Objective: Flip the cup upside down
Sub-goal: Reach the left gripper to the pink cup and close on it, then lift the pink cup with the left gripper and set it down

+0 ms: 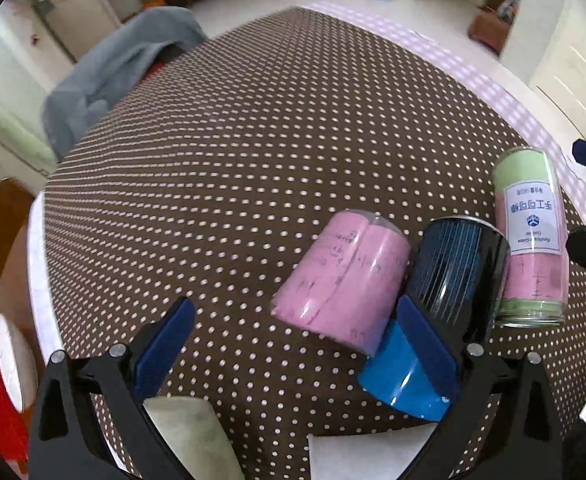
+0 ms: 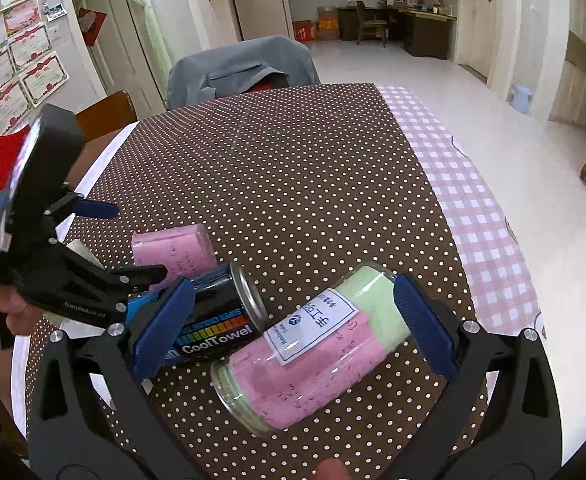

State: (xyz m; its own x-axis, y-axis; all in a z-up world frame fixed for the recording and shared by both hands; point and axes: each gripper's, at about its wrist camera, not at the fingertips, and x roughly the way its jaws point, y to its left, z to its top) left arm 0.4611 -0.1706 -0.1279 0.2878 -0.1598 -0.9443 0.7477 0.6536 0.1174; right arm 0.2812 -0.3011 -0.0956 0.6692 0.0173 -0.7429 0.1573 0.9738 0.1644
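Note:
Three cup-like containers stand close together on the brown dotted tablecloth (image 1: 253,160). A clear cup with pink lining (image 1: 343,282) is on the left, also in the right wrist view (image 2: 173,248). A black and blue "CoolTowel" can (image 1: 453,268) is in the middle (image 2: 221,320). A clear jar with pink and green lining and a white label (image 1: 531,240) is on the right (image 2: 313,344). My left gripper (image 1: 293,344) is open, just in front of the pink cup and can. My right gripper (image 2: 289,328) is open, its fingers either side of the labelled jar.
A chair draped with a grey cloth (image 2: 241,64) stands at the far table edge. A pink checked cloth (image 2: 473,200) covers the table's right part. A wooden chair (image 1: 1,232) is at the left. White paper (image 1: 189,432) lies at the near edge.

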